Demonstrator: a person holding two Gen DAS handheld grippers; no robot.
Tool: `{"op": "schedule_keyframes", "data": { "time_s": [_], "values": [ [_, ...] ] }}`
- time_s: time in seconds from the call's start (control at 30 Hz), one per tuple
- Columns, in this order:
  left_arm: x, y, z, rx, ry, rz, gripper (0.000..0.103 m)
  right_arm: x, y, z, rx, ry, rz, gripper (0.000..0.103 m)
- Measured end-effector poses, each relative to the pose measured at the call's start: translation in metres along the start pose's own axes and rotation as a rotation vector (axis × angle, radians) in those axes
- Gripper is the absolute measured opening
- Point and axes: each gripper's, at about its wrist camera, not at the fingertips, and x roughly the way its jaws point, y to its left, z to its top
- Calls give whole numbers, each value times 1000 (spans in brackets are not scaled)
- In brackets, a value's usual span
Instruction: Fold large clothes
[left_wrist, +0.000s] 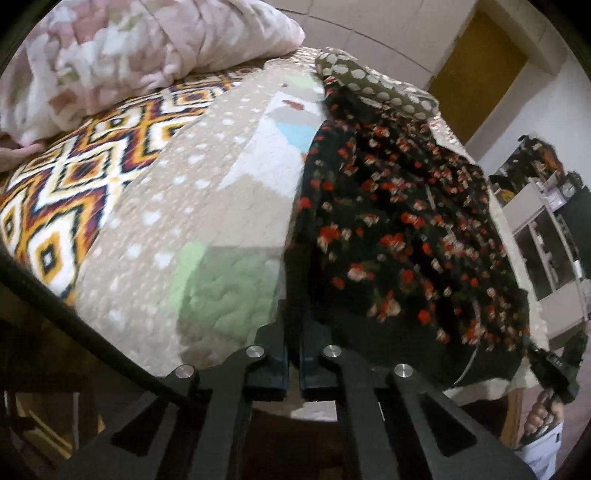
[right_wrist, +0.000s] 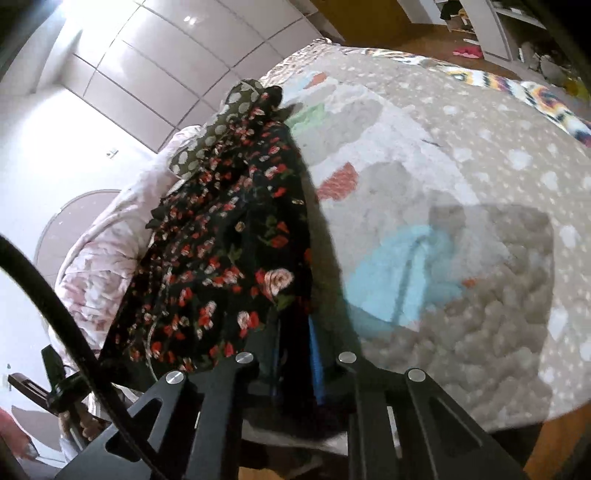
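Both of your grippers are closed on the near hem of the black floral garment (left_wrist: 399, 229). The left gripper (left_wrist: 292, 332) has its jaws nearly together with dark cloth between them, and the right gripper (right_wrist: 291, 332) pinches the same edge in the same way. The garment lies long and narrow across the bed, from your grippers to the far side, where a dotted olive cloth (left_wrist: 369, 81) sits at its end, and I cannot tell if this is part of the garment.

The risk, I think, is that the thin fabric slips out of one gripper when you lift or swing it, because each grip holds only a small bite. If you pull unevenly, the fold will go crooked. The far end may also drag the dotted cloth with it.

The surface is a bed covered by a beige quilted bedspread (right_wrist: 461, 177) with white spots and coloured patches, soft and uneven. A patterned blanket (left_wrist: 74, 177) and a pink floral duvet (left_wrist: 129, 55) lie beside it. White wardrobe doors (right_wrist: 166, 55) and a yellow door (left_wrist: 476, 70) stand behind.
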Motion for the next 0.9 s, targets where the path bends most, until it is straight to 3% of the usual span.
{"op": "schedule_keyframes", "data": {
  "time_s": [0.13,0.23,0.27,0.33,0.4,0.47,0.53,0.6,0.77,0.9],
  "values": [
    [-5,2,-8,27,-21,-2,4,-10,-6,-4,-16,-15,-22,13],
    [-14,-4,-12,77,-65,60,7,-22,-2,-4,-65,-43,-104,13],
    [-16,-6,-14,87,-74,74,11,-26,-1,-3,-80,-53,-139,13],
    [-21,-9,-16,97,-92,94,28,-35,-3,-2,-80,-82,-166,13],
    [-29,-14,-17,113,-123,120,35,-42,-7,-1,-58,-109,-166,14],
    [-37,-21,-17,140,-154,142,37,-45,-6,1,-56,-126,-170,19],
    [-43,-26,-17,161,-178,164,52,-43,-1,2,-63,-134,-183,28],
    [-49,-32,-16,170,-210,188,63,-41,5,1,-73,-152,-198,30],
    [-59,-44,-15,199,-249,225,70,-33,30,-2,-134,-178,-223,33],
    [-58,-49,-16,214,-248,240,71,-28,51,-3,-202,-192,-246,44]
  ]
}}
